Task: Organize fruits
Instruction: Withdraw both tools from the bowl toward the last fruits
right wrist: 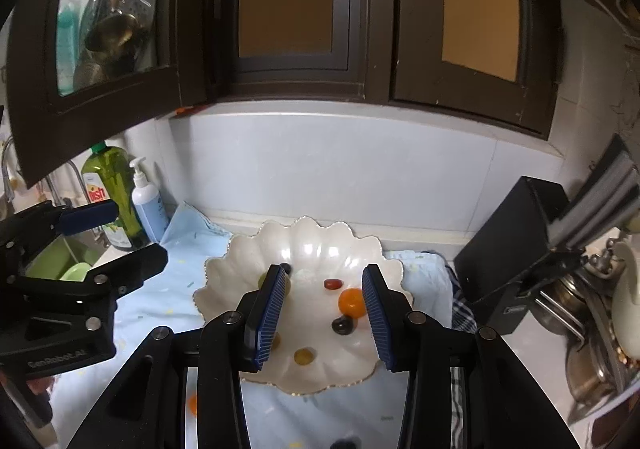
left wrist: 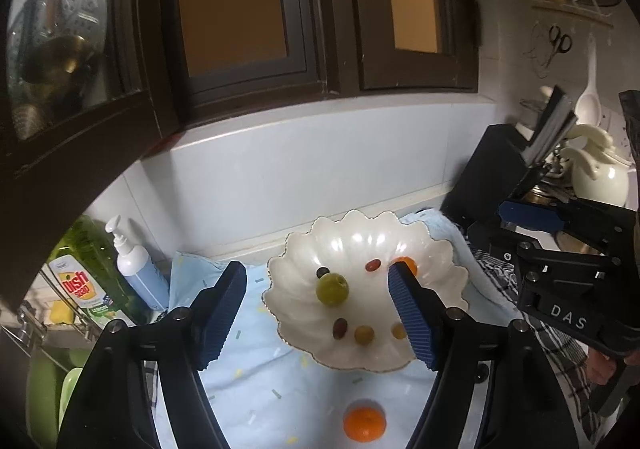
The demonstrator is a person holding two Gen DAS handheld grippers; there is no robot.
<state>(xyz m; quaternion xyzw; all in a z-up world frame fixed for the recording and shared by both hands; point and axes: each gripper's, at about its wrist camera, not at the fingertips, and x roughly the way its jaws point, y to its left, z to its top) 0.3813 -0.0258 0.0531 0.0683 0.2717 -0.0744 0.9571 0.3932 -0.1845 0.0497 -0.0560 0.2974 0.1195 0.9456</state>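
Pearly white bowl (left wrist: 360, 233) on blue cloth (left wrist: 256, 377), fruit partly sorted.
Left gripper (left wrist: 318, 313) spread wide, empty, over the bowl; green fruit (left wrist: 332, 288) inside, orange (left wrist: 365, 425) on the cloth; right gripper (right wrist: 325, 319) released above another orange (right wrist: 352, 302).

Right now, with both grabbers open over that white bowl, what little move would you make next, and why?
Probably lower the left gripper toward the orange on the blue cloth: it lies outside the scalloped bowl, below the open jaws, while other fruits already sit inside.
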